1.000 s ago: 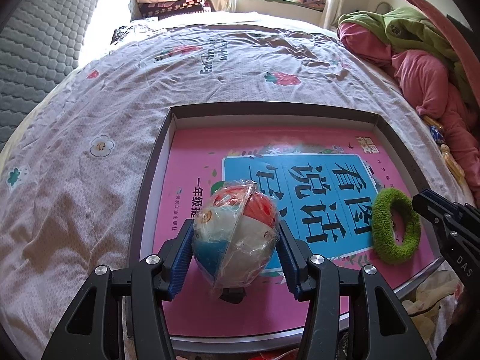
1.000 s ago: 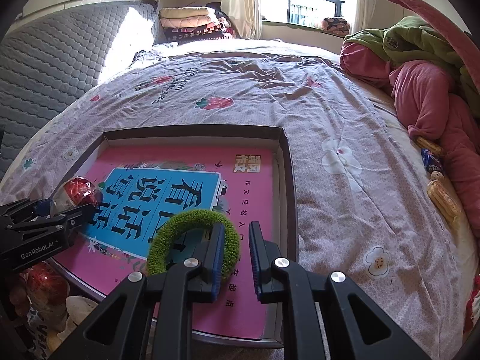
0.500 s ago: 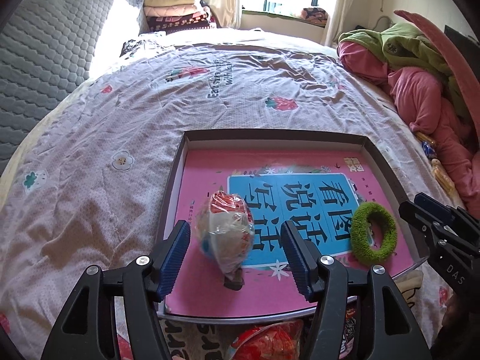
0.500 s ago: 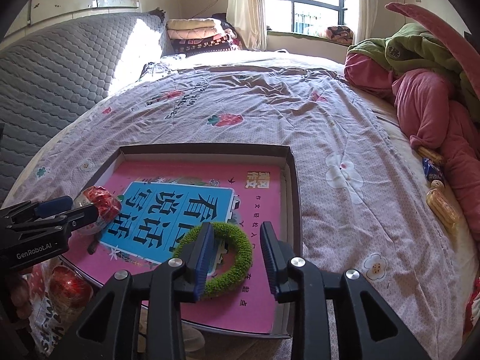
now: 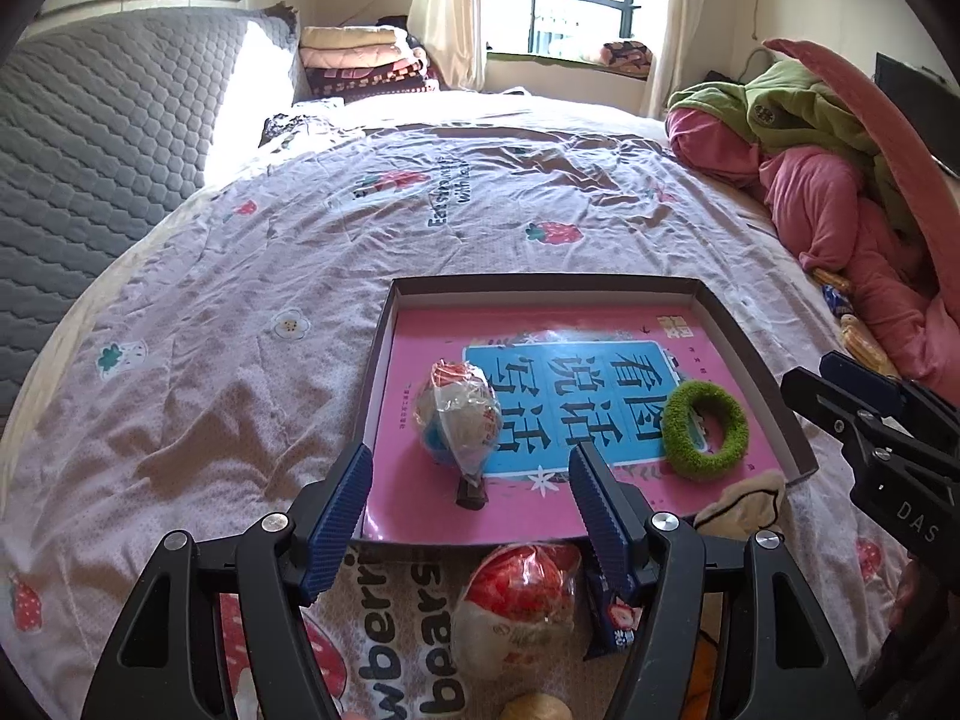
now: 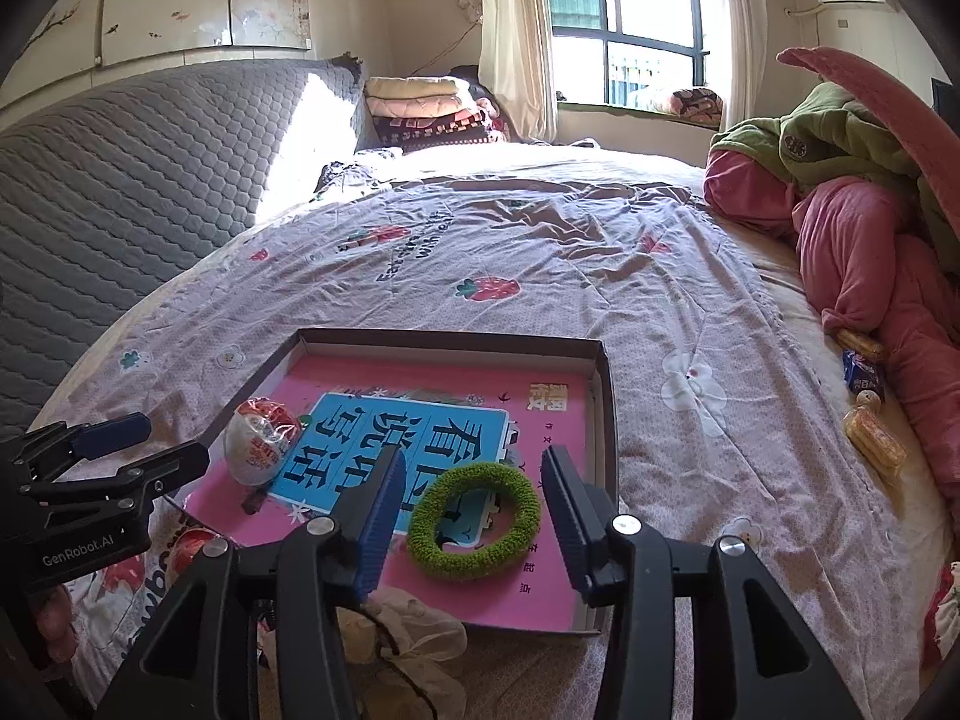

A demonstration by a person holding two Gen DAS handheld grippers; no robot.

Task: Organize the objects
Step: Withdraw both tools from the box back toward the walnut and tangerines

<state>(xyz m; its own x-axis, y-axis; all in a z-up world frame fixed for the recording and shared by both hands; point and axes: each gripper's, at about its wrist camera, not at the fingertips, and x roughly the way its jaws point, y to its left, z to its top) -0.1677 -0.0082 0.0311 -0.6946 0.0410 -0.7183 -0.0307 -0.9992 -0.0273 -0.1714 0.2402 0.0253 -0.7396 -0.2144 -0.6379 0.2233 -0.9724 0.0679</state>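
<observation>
A shallow dark box (image 5: 747, 336) (image 6: 606, 396) lies on the bed with a pink book (image 5: 540, 504) (image 6: 540, 588) in it. On the book lie a plastic-wrapped toy egg (image 5: 459, 414) (image 6: 261, 441) and a fuzzy green ring (image 5: 705, 432) (image 6: 474, 519). My left gripper (image 5: 471, 480) hangs behind and above the egg, its jaws opening, nothing between them. My right gripper (image 6: 471, 495) hovers over the ring, jaws opening and wider than the ring, pads clear of it. Each gripper shows at the other view's edge.
A second wrapped egg (image 5: 519, 606), a blue snack packet (image 5: 612, 618) and a crumpled bag (image 6: 408, 630) lie in front of the box. Snacks (image 6: 870, 438) and a pink and green bedding heap (image 6: 870, 228) sit at the right; a grey headboard (image 6: 120, 180) is at the left.
Both grippers let go and drew back and up. The left released the egg, which now lies on the book. The right opened from the ring, which rests flat.
</observation>
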